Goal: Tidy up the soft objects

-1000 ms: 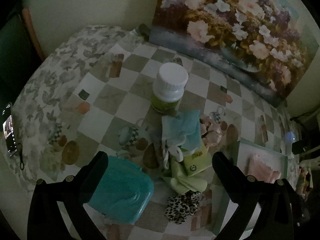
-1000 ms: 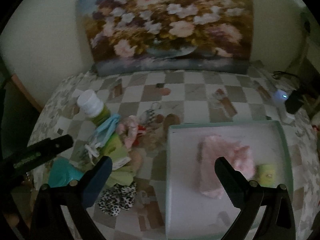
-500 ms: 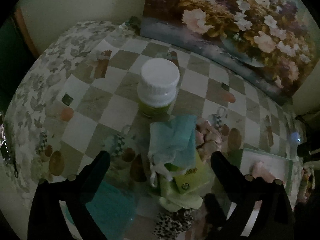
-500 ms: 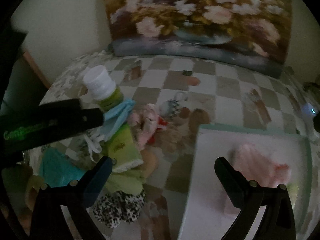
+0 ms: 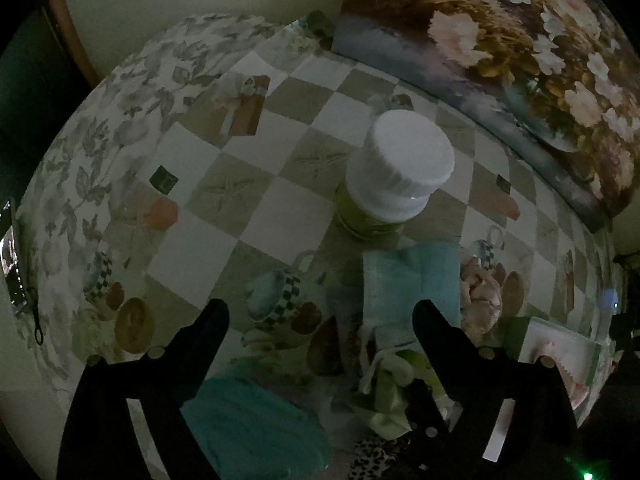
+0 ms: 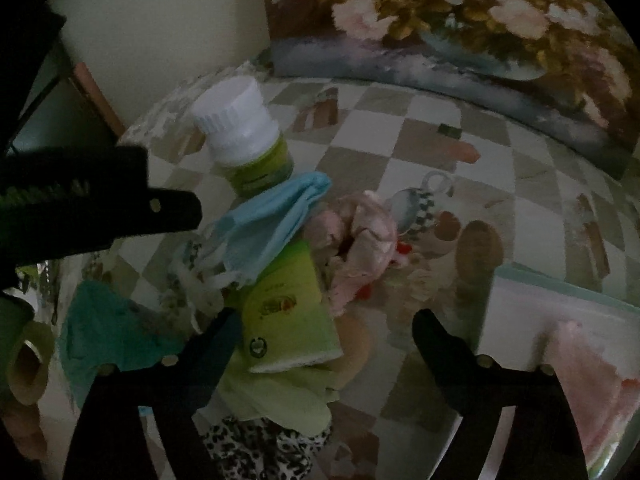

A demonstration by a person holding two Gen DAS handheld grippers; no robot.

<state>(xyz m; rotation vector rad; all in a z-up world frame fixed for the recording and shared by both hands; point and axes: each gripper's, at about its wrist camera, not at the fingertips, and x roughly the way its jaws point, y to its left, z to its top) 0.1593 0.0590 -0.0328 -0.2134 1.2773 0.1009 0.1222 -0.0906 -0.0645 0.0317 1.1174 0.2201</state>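
A pile of soft things lies on the checked tablecloth. In it are a light blue face mask (image 6: 268, 224), a pink plush piece (image 6: 360, 240), a green tissue pack (image 6: 288, 316), a pale green cloth (image 6: 280, 392) and a leopard-print piece (image 6: 260, 452). My right gripper (image 6: 326, 320) hangs over the tissue pack, its jaws closing, pads clear of the pack. My left gripper (image 5: 320, 312) is closing too, above the tablecloth, with the mask (image 5: 408, 280) by its right finger and nothing gripped. One of its fingers (image 6: 172, 208) reaches in from the left beside the mask.
A white-capped green bottle (image 5: 400, 168) stands just behind the pile. A teal wipes pack (image 5: 256, 424) lies at the left front. A pale tray (image 6: 560, 288) at the right holds a pink cloth (image 6: 592, 380). A flower painting (image 5: 520, 40) leans on the wall.
Both grippers have come down and closer to the pile, and their jaws have narrowed a little. The right one swung left, from over the tray to over the tissue pack.
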